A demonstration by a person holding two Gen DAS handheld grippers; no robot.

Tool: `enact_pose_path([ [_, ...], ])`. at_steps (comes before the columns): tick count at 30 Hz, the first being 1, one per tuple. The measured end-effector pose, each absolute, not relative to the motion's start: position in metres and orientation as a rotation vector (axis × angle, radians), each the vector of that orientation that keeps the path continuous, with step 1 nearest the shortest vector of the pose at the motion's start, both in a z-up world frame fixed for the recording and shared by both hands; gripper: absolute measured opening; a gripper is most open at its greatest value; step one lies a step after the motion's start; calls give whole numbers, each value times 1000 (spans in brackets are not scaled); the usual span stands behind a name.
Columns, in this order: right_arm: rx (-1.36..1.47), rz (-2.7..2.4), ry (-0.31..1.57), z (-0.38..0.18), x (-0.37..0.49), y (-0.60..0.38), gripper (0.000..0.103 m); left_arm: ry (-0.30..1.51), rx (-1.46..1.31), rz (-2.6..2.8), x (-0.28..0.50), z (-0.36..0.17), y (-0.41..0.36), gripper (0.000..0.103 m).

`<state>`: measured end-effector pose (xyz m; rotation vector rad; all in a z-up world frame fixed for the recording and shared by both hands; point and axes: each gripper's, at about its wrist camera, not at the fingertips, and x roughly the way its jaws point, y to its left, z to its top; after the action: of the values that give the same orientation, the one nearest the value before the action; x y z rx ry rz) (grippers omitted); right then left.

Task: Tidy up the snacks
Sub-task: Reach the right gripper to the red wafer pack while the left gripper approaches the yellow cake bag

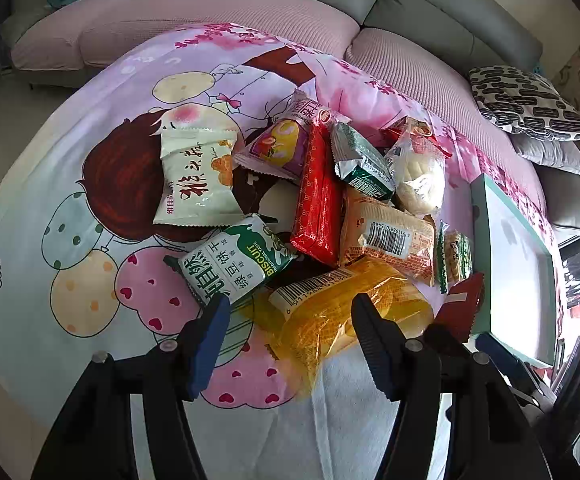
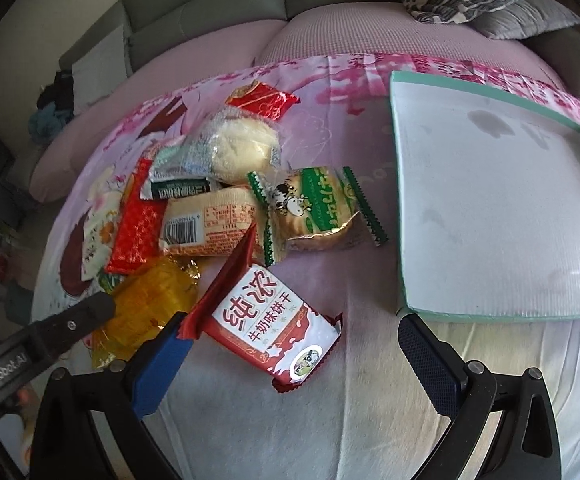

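tray (image 1: 486,216) far corner cut off, yellow pack (image 1: 350,312) partly behind fingers (image 1: 370,340)

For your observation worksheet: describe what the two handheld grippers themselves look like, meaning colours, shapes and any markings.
Both are black plastic two-finger tools with silver screws at the finger bases. The left gripper has one blue-padded finger and one with a black ridged pad. The right gripper pairs a bright blue pad with a dark textured one. White "GenRobot.AI" lettering marks the left gripper's body.
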<state>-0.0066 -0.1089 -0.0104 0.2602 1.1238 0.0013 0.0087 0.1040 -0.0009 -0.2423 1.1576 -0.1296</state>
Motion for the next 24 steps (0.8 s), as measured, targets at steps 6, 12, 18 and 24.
enact_pose_path([
  [6,154,60,1085,-5,0,-96,95,1162,-245,-133,9,-2,104,65],
  [12,136,73,1102,-13,7,-97,90,1164,-243,-133,9,-3,104,65],
  [18,124,50,1077,-8,2,-99,83,1169,-236,-132,10,-4,104,65],
  [24,160,24,1080,-8,1,-108,83,1170,-233,-132,10,-4,104,65],
])
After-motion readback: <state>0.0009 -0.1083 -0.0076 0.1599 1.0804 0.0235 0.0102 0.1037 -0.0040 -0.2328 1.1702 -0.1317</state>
